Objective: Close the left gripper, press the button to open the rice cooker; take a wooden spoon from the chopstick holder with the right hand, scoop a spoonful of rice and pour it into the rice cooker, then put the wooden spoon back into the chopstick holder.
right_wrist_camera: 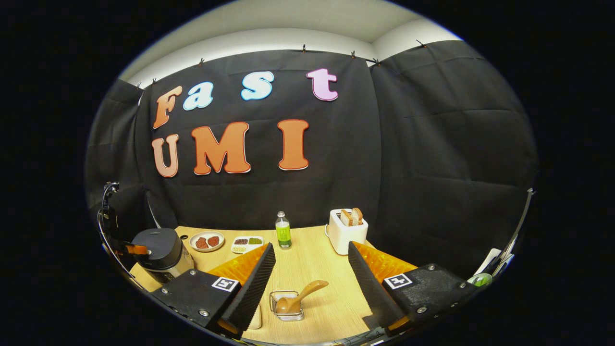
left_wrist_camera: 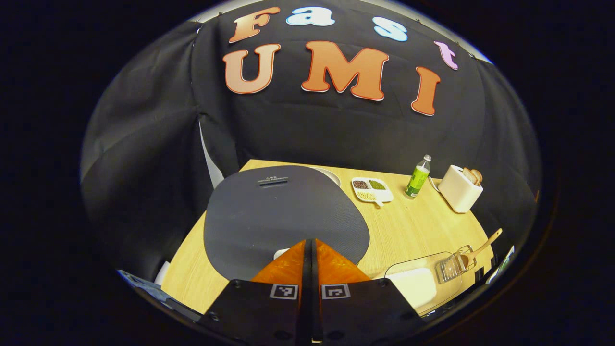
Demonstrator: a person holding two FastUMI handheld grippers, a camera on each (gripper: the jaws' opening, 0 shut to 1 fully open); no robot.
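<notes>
The dark grey rice cooker (left_wrist_camera: 283, 211) has its lid down, close under my left gripper (left_wrist_camera: 310, 241), which is shut with nothing between its fingers and points at the lid's front edge. A small white part (left_wrist_camera: 281, 253) shows just left of the fingertips. The wooden spoon (left_wrist_camera: 486, 243) leans in the clear chopstick holder (left_wrist_camera: 451, 266) on the right, beside a clear box of white rice (left_wrist_camera: 413, 286). My right gripper (right_wrist_camera: 311, 247) is open above the spoon (right_wrist_camera: 302, 294) and holder (right_wrist_camera: 287, 305). The cooker (right_wrist_camera: 161, 250) stands far left with the left gripper (right_wrist_camera: 137, 249) at it.
At the back of the wooden table (right_wrist_camera: 312, 269) stand a green bottle (right_wrist_camera: 283, 230), a white toaster with bread (right_wrist_camera: 347, 230), a divided dish of beans (right_wrist_camera: 247, 243) and a round plate (right_wrist_camera: 206, 240). The black cloth wall closes the back and sides.
</notes>
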